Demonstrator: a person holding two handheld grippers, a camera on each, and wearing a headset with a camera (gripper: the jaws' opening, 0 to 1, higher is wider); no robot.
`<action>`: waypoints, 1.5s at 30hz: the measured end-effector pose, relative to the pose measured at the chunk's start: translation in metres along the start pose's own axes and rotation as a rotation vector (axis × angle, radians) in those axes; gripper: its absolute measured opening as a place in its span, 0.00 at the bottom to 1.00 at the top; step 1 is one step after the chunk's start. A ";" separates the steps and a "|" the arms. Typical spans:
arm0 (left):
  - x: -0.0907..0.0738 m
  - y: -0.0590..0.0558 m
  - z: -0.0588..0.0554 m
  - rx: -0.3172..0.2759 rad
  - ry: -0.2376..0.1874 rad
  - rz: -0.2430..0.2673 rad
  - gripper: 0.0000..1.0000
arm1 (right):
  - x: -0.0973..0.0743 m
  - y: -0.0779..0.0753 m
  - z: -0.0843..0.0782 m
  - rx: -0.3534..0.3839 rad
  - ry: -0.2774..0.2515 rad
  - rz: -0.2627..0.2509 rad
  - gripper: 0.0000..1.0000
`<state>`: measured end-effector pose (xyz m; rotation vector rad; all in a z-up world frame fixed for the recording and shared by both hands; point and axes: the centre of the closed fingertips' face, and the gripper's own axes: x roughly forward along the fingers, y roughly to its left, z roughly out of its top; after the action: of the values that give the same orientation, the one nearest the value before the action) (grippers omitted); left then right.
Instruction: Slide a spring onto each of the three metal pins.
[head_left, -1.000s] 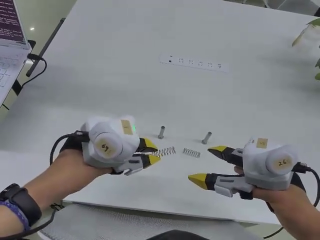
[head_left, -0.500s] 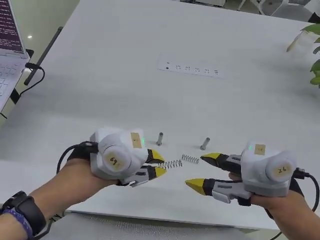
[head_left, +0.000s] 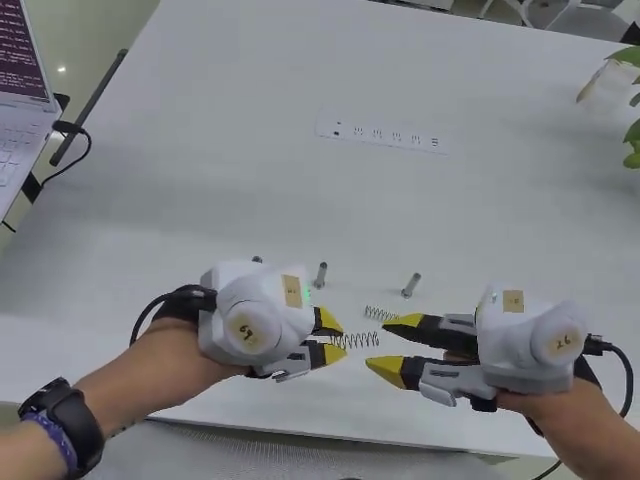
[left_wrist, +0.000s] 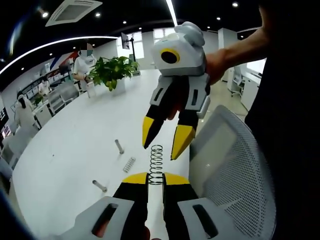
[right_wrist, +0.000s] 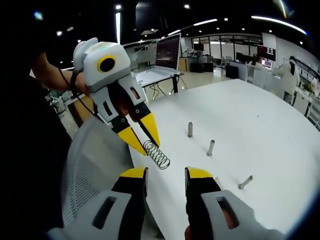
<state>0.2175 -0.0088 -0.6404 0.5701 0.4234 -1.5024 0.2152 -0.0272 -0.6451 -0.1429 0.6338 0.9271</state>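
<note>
At a white workbench (head_left: 200, 150), a person's left gripper (head_left: 338, 337), its jaws clamped on one end of a small coiled steel spring (head_left: 360, 341), aims the coil at three o'clock toward the right gripper (head_left: 380, 344). That gripper's yellow-tipped jaws stand apart around the spring's free end, gripping nothing. A second coiled spring (head_left: 378, 314) lies on the bench at twelve o'clock from the held one. Beyond are a short grey metal pin (head_left: 320, 275) at eleven o'clock, a second pin (head_left: 410, 286) at one o'clock, and a third pin (head_left: 257, 260) peeking over the left gripper's housing. No pin carries a spring yet. The step looks best served by a light pinch that leaves the free end's bore open. The right gripper should take a pin by its far end and feed it straight along the spring's axis, since any tilt would likely snag a coil.
</note>
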 end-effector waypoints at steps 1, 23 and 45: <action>0.001 -0.001 0.000 0.006 0.001 -0.003 0.02 | 0.000 0.001 0.000 -0.005 0.000 0.007 0.27; 0.005 -0.007 -0.003 0.049 0.018 -0.045 0.02 | 0.001 0.014 0.002 -0.068 0.013 0.095 0.11; 0.016 -0.010 -0.012 0.083 0.053 -0.051 0.02 | 0.002 0.023 0.014 -0.098 0.035 0.133 0.10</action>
<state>0.2095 -0.0143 -0.6602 0.6702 0.4208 -1.5620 0.2042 -0.0071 -0.6316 -0.2063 0.6362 1.0863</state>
